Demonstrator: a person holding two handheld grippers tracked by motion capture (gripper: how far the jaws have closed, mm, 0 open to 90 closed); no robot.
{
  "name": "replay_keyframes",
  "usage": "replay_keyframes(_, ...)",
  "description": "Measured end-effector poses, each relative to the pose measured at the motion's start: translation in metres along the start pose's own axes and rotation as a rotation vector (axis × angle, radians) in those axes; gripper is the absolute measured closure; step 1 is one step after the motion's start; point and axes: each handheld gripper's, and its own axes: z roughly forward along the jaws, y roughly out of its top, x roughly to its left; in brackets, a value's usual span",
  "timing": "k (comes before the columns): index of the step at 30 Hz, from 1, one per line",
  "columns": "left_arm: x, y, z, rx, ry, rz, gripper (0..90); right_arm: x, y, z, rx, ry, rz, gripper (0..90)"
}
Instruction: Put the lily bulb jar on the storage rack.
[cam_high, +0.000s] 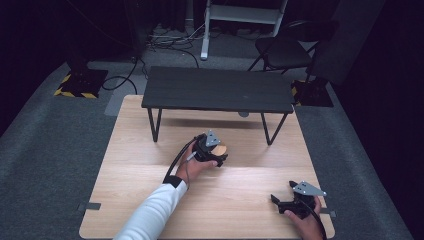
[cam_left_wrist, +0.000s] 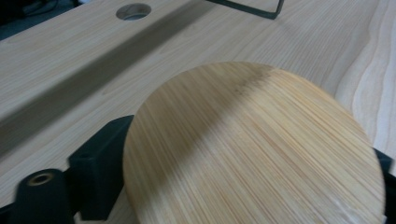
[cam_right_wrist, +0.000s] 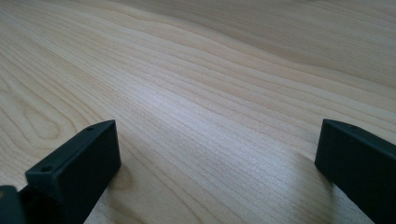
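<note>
A round bamboo disc (cam_high: 223, 148) (cam_left_wrist: 252, 144) lies on the light wooden table (cam_high: 150, 185), just in front of the black shelf. My left gripper (cam_high: 218, 156) (cam_left_wrist: 247, 151) is down at the disc, one black jaw against its left rim and the other against its right rim, shut on it. A hand in a white sleeve (cam_high: 155, 210) holds this gripper. My right gripper (cam_high: 283, 193) (cam_right_wrist: 217, 154) rests low over bare wood near the table's front right corner, open, with nothing between its jaws.
A low black shelf (cam_high: 217, 89) on thin metal legs (cam_left_wrist: 247, 9) stands across the back of the table. A round cable hole (cam_left_wrist: 133, 11) is in the tabletop by it. A black chair (cam_high: 285, 50) and cables sit on the floor beyond.
</note>
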Motion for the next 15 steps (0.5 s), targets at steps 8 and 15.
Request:
replay_keyframes(8, 0.004, 0.002, -0.003, 0.011, -0.017, -0.009, 25.5, 0.000, 0.000, 0.000, 0.000, 0.000, 0.000, 0.0)
replay_keyframes(15, -0.001, 0.014, -0.020, -0.006, -0.014, -0.030, 25.6, 0.000, 0.000, 0.000, 0.000, 0.000, 0.000, 0.0)
